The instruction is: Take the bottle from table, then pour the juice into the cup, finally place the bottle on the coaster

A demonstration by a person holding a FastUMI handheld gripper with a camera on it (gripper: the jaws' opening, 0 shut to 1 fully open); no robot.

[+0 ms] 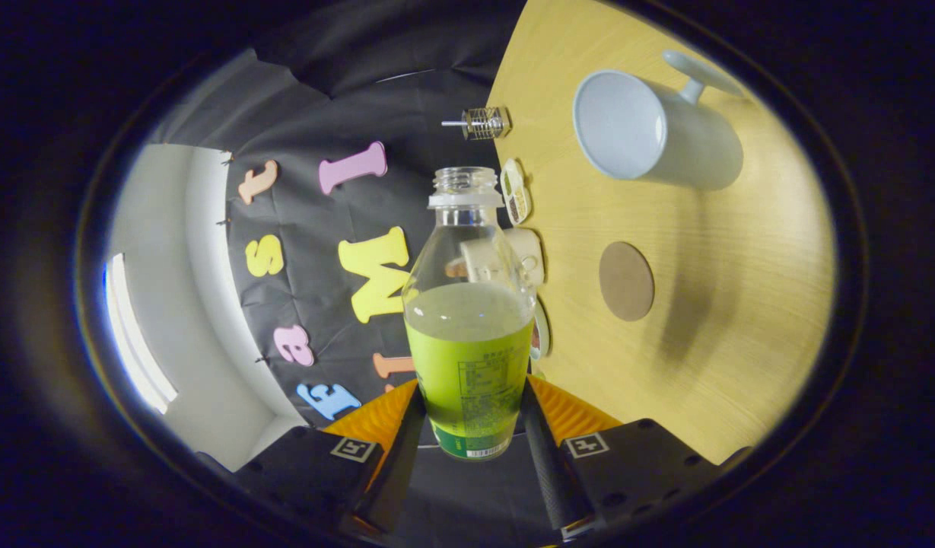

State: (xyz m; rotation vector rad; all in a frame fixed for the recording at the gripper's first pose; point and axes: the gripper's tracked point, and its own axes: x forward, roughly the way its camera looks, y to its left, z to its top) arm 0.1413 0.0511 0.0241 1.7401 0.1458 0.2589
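Now, fingers [471, 426] clamped on one bottle [469, 335], one cup [653, 129], one coaster [626, 281].

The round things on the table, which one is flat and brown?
The coaster, a flat brown disc on the table. The cup is pale and tall; the bottle sits gripped between the jaws.

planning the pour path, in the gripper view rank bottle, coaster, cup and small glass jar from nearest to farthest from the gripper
1. bottle, clamped between the gripper fingers
2. coaster, on the table beside the bottle
3. cup, beyond the coaster
4. small glass jar, at the table's edge by the wall
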